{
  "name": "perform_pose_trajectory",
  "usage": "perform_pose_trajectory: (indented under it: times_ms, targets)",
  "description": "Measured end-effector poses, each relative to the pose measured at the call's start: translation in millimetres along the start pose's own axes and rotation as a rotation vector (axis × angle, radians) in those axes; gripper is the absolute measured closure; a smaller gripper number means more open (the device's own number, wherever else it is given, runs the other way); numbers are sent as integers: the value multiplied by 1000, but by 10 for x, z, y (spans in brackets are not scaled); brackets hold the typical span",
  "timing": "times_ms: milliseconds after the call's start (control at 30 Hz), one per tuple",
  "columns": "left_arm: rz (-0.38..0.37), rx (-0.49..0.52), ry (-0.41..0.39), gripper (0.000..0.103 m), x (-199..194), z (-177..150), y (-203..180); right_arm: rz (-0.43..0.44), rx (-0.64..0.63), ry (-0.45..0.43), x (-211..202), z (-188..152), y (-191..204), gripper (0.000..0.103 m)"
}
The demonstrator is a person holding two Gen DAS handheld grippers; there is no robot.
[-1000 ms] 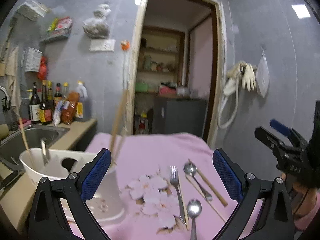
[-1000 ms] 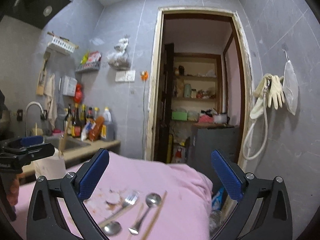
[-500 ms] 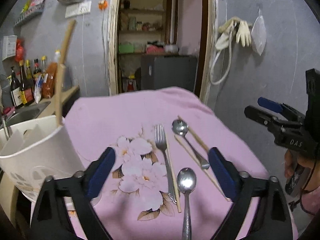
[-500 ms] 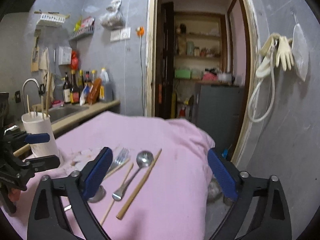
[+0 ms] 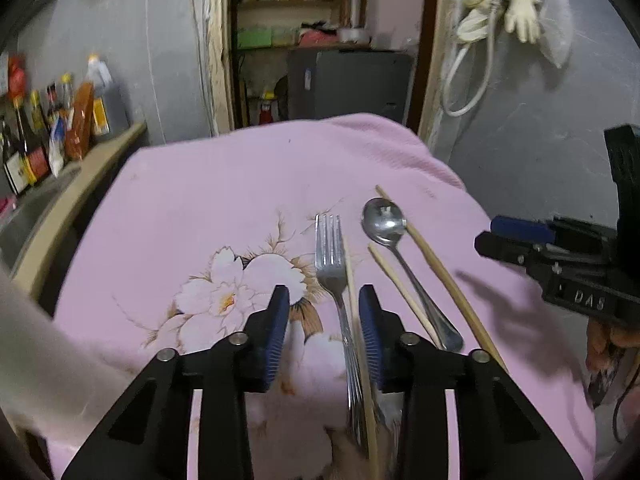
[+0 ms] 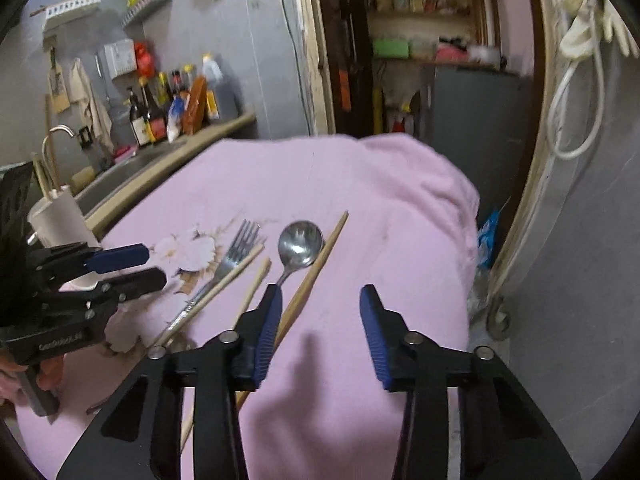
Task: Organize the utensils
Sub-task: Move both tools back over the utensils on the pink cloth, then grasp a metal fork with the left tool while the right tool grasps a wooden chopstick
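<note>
On the pink flowered cloth (image 5: 240, 184) lie a fork (image 5: 330, 248), a spoon (image 5: 384, 224) and several wooden chopsticks (image 5: 440, 276). My left gripper (image 5: 323, 300) hangs low over the fork. Its jaws are closing, with the fork handle and one chopstick (image 5: 352, 300) between them, near the right pad, not pinched. My right gripper (image 6: 319, 292) is over the cloth (image 6: 360, 200) by the spoon (image 6: 300, 244). Its jaws are closing too, with the long chopstick (image 6: 316, 276) just inside the left finger (image 6: 270, 320). Each gripper shows in the other's view: the right gripper (image 5: 516, 236) and the left gripper (image 6: 120, 264).
A white utensil holder (image 6: 60, 216) with sticks in it stands at the cloth's left, by the sink counter with bottles (image 6: 168, 112). The cloth drops off at the far and right edges toward a doorway (image 6: 420, 80) and a grey wall.
Both grippers have tilted down and come close over the utensils. Both pairs of jaws have narrowed from wide open. The white holder has slid out to the left edge of the left wrist view.
</note>
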State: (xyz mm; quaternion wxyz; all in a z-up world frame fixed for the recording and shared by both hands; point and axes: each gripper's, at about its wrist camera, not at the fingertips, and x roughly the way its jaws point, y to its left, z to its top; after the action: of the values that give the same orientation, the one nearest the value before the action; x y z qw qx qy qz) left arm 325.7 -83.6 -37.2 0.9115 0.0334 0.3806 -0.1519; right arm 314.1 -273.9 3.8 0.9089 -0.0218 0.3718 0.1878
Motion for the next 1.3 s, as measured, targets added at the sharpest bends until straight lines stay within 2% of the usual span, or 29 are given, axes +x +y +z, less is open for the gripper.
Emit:
perform_pose_trajectory:
  times_ms: [100,200,367,933,967,1000,1167,1300]
  targets:
    - [-25,-46,46,78,175,74,90,29,44,44,153,27,-61,74]
    - [-89,-79,91,78,323,164,165,57,82,78,251,47,-120,76]
    - [-78,-107,120,78,457,266,276,69,75,98,280,58,-111,76]
    - [-124,-134,125,78,685,446,255,82,75,133,362,78,-110,76]
    - [-125,-135,123,79,689,450,253,81,75,134,363,78,-111,76]
    - [-124,-136,122,84,689,454,251,80,75,133,362,76,-108,76]
    - [-115,-125,120,85,654,423,208,76,63,137,370,81,-95,76]
    - [-137,-127,118,85,580,374,206,68,51,139,379,94,-46,76]
